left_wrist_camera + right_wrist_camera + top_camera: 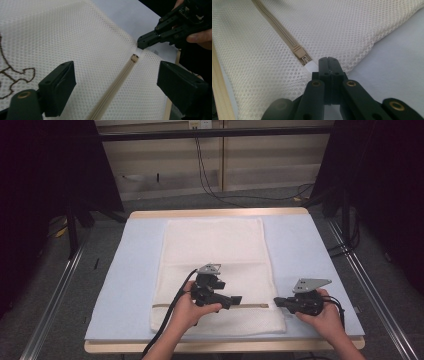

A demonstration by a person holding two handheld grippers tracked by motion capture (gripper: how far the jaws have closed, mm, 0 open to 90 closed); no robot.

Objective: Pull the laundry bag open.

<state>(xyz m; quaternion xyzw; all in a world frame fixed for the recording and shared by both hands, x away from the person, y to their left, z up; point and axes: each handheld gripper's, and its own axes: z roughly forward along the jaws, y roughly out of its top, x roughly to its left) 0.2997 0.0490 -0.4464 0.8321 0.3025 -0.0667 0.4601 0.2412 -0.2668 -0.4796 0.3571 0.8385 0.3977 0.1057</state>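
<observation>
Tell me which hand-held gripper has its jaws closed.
The right hand-held gripper, clamped at the mesh laundry bag's edge by the zipper end. The left hand-held gripper stands open over the zipper.

From my remote seat I see the table (320, 245), covered in pale blue with a wooden edge. Beyond its far edge, black cables (210, 180) trail down a beige wall onto grey carpet. Metal rails (55, 295) run along the floor either side of it.
</observation>
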